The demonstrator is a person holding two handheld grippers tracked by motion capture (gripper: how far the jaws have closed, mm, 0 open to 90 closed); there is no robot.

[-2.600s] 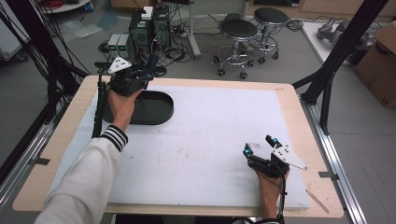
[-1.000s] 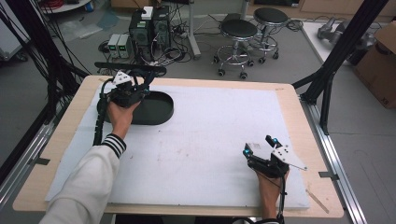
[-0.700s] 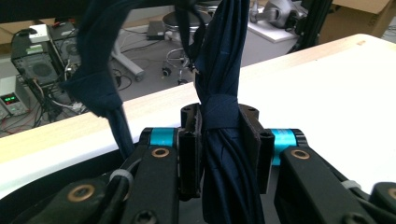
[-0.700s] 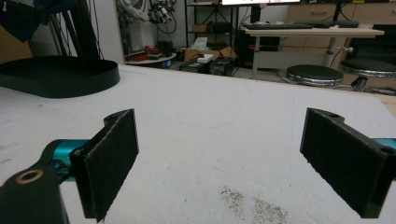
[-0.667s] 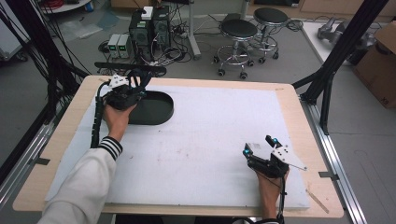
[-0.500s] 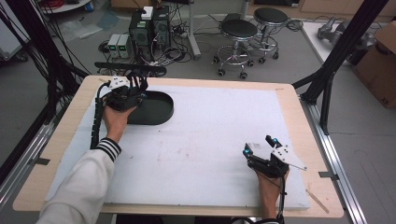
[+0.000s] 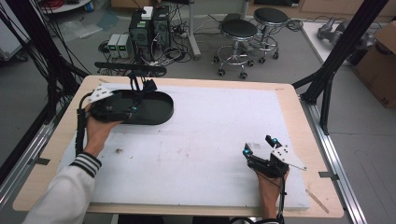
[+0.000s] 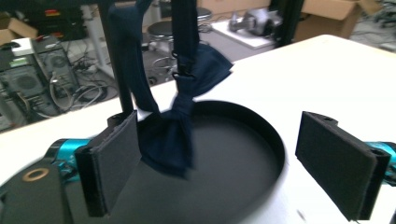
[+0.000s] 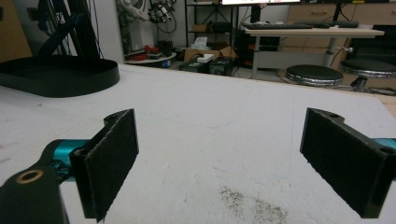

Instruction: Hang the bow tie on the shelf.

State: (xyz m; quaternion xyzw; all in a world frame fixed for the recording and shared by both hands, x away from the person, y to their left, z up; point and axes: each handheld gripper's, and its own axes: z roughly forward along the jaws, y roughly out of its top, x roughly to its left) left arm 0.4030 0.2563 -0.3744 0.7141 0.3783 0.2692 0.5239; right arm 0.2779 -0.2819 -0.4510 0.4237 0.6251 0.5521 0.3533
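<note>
Bow tie let go over the black tray

Left gripper [image 8: 233, 163] has just been opening, pads apart; bow tie [image 8: 180, 116] hangs against one pad above the tray [image 7: 161, 112]; draw back gently so it drops inside; right gripper [image 9: 224, 163] rests released.

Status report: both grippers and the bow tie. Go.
Left gripper open over the black tray, jaws just opened. Navy bow tie hangs against one pad, above the tray. Right gripper open, empty, over the white mat. Nothing in the way.
</note>
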